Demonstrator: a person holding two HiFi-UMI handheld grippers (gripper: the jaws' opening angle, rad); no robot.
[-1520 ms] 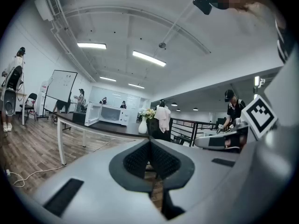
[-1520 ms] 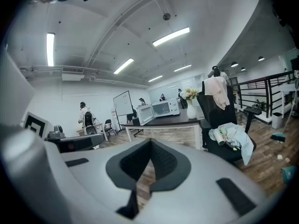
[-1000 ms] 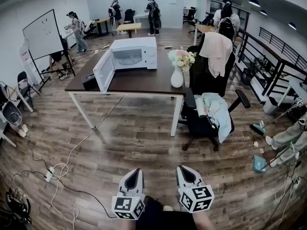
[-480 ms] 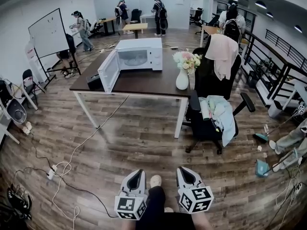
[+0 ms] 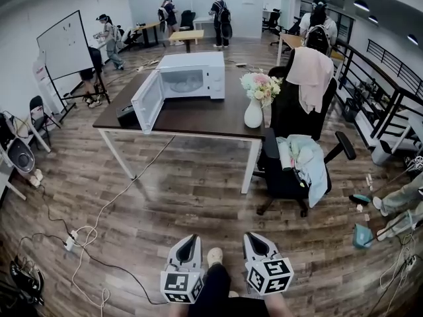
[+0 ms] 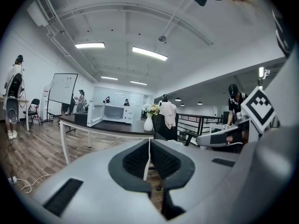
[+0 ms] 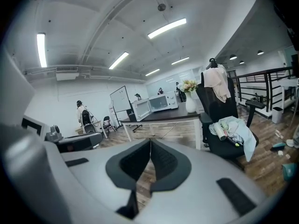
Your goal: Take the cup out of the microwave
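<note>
A white microwave (image 5: 192,76) stands on a dark brown table (image 5: 198,114) far ahead, with its door (image 5: 147,101) swung open to the left. I cannot make out a cup in its cavity from here. My left gripper (image 5: 190,238) and right gripper (image 5: 252,234) hang side by side at the bottom of the head view, over the wooden floor and well short of the table. Both are shut with nothing between the pads. The left gripper view shows its closed jaws (image 6: 149,141) and the distant microwave (image 6: 114,112). In the right gripper view the gripper (image 7: 150,140) points toward the microwave (image 7: 160,102).
A white vase of flowers (image 5: 254,111) and a black box (image 5: 125,114) share the table. A black office chair (image 5: 294,170) draped with clothes stands at its right. A cable (image 5: 99,210) and power strip (image 5: 68,243) lie on the floor at left. Several people stand at the back.
The table and microwave have come slightly nearer in the head view. A shoe now shows between the two grippers. Both grippers stay shut, side by side.
</note>
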